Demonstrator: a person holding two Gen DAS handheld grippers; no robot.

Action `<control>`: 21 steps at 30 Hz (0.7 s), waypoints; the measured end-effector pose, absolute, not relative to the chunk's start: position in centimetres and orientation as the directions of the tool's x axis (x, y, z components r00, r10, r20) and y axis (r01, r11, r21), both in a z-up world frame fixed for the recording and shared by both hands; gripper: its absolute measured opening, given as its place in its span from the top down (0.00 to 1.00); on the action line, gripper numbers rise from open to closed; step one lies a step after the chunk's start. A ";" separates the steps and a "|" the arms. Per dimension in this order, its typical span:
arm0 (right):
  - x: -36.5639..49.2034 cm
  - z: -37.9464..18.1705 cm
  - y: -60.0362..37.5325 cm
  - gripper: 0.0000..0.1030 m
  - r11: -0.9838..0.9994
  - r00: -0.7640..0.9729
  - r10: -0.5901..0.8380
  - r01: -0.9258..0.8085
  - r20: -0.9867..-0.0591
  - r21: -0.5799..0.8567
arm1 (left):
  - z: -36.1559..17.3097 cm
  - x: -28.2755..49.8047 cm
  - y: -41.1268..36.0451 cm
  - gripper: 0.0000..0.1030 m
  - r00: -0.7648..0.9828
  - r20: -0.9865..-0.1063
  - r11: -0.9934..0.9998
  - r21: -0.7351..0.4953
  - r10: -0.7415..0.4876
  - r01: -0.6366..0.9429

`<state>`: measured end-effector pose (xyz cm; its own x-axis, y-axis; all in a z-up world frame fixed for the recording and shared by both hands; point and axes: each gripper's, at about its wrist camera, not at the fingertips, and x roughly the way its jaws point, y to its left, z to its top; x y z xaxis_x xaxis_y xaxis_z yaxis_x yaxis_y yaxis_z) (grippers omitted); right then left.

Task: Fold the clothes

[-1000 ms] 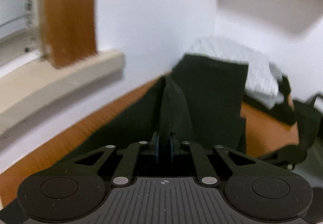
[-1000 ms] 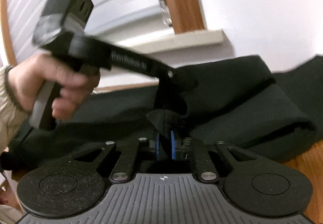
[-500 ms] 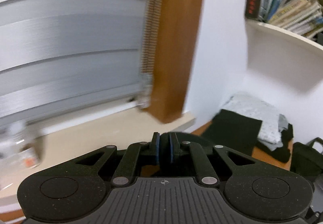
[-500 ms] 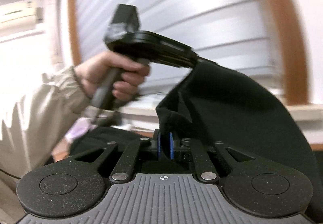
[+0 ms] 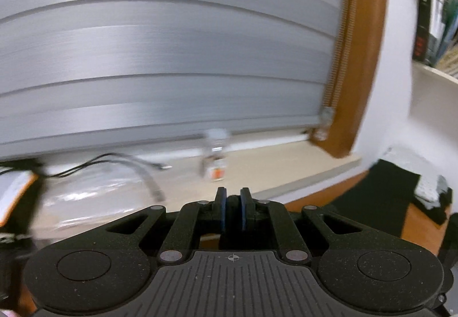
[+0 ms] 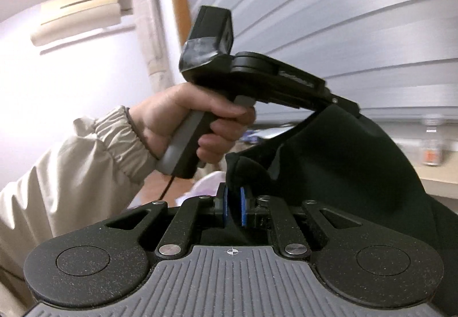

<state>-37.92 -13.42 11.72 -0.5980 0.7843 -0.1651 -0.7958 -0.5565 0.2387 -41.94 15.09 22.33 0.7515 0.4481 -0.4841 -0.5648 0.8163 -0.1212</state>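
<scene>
A black garment (image 6: 343, 168) hangs in the air, stretched between both grippers. My right gripper (image 6: 234, 202) is shut on one bunched edge of it, low in the right wrist view. Above it, a hand (image 6: 200, 119) in a beige sleeve holds my left gripper (image 6: 350, 108), shut on the garment's upper edge. In the left wrist view the left gripper (image 5: 233, 198) has its blue pads close together with only a thin dark strip of cloth between them. The rest of the garment is hidden below that camera.
Grey window blinds (image 5: 171, 59) fill the view ahead, above a pale sill (image 5: 272, 171) with a small bottle (image 5: 214, 156) and cables (image 5: 137, 168). Folded black clothes (image 5: 380, 194) and a grey garment (image 5: 429, 188) lie on the wooden table at right. A bookshelf (image 5: 435, 31) hangs above them.
Both grippers have lifted the black garment off the table and swung left toward the window. The folded pile has slid to the right edge of the left wrist view.
</scene>
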 end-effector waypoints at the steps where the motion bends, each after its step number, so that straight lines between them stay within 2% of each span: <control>1: -39.0 11.8 -12.4 0.90 -0.567 -0.608 0.776 -0.789 -0.167 0.239 | 22.3 -43.2 15.5 0.90 0.745 -0.485 0.808 -0.122 0.458 -0.577; 7: -43.4 11.9 -7.9 0.90 -0.610 -0.655 0.732 -0.753 -0.188 0.249 | 21.3 -49.7 18.3 0.90 0.706 -0.502 0.756 -0.147 0.499 -0.638; 12: -46.4 10.2 -4.9 0.90 -0.610 -0.670 0.708 -0.740 -0.224 0.284 | 17.9 -53.2 20.1 0.88 0.673 -0.548 0.718 -0.175 0.497 -0.673; 13: -46.7 9.6 -4.9 0.86 -0.602 -0.664 0.707 -0.746 -0.244 0.286 | 16.7 -53.6 20.4 0.85 0.650 -0.570 0.704 -0.166 0.502 -0.690; 16: -46.7 7.2 -4.3 0.68 -0.584 -0.658 0.688 -0.752 -0.306 0.306 | 13.2 -54.8 21.4 0.72 0.572 -0.626 0.655 -0.126 0.530 -0.745; 18: -45.9 5.9 -4.5 0.65 -0.572 -0.642 0.689 -0.767 -0.336 0.292 | 11.7 -56.4 21.6 0.50 0.566 -0.615 0.624 -0.149 0.549 -0.767; 20: -44.0 5.5 -5.2 0.65 -0.570 -0.631 0.686 -0.775 -0.361 0.273 | 10.9 -57.9 21.6 0.39 0.567 -0.592 0.596 -0.175 0.572 -0.784; 21: -43.7 5.5 -5.4 0.64 -0.564 -0.622 0.689 -0.782 -0.372 0.264 | 10.6 -58.5 21.6 0.39 0.571 -0.584 0.589 -0.186 0.577 -0.786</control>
